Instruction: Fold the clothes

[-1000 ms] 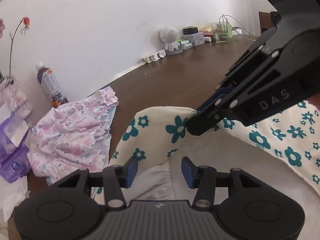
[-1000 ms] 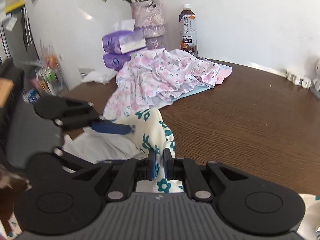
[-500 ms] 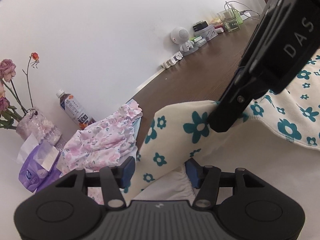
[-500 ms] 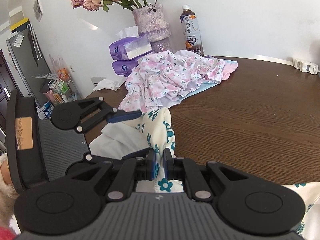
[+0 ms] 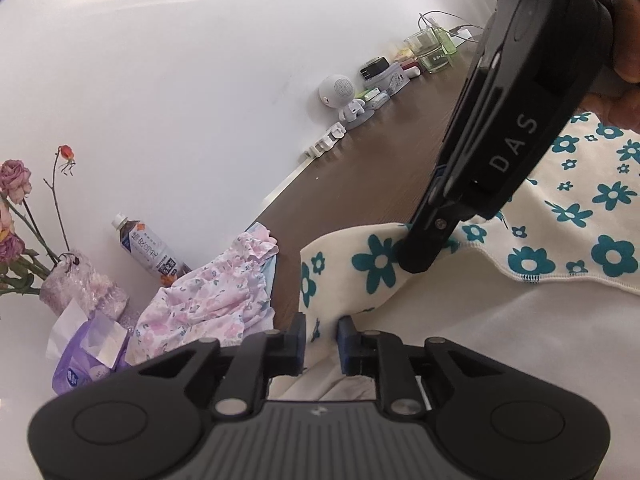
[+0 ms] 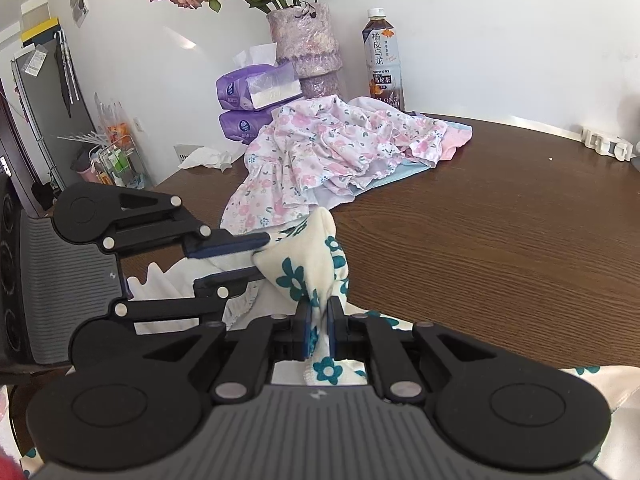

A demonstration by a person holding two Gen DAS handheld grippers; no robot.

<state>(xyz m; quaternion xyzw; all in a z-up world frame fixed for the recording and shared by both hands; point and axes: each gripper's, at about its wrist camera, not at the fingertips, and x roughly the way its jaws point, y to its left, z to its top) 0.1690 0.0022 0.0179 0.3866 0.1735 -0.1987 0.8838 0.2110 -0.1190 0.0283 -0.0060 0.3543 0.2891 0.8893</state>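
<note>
Two hand-held grippers, right (image 6: 319, 330) & left (image 5: 322, 338), 1 floral garment (image 6: 316, 264), maybe both gripping

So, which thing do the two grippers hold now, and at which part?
Both hold the cream garment with teal flowers. The right gripper pinches a bunched fold near its stitched edge; the left gripper closes around a neighbouring fold.

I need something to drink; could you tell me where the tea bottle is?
In the right wrist view the tea bottle stands against the wall, right of the vase, behind the pink floral clothes.
</note>
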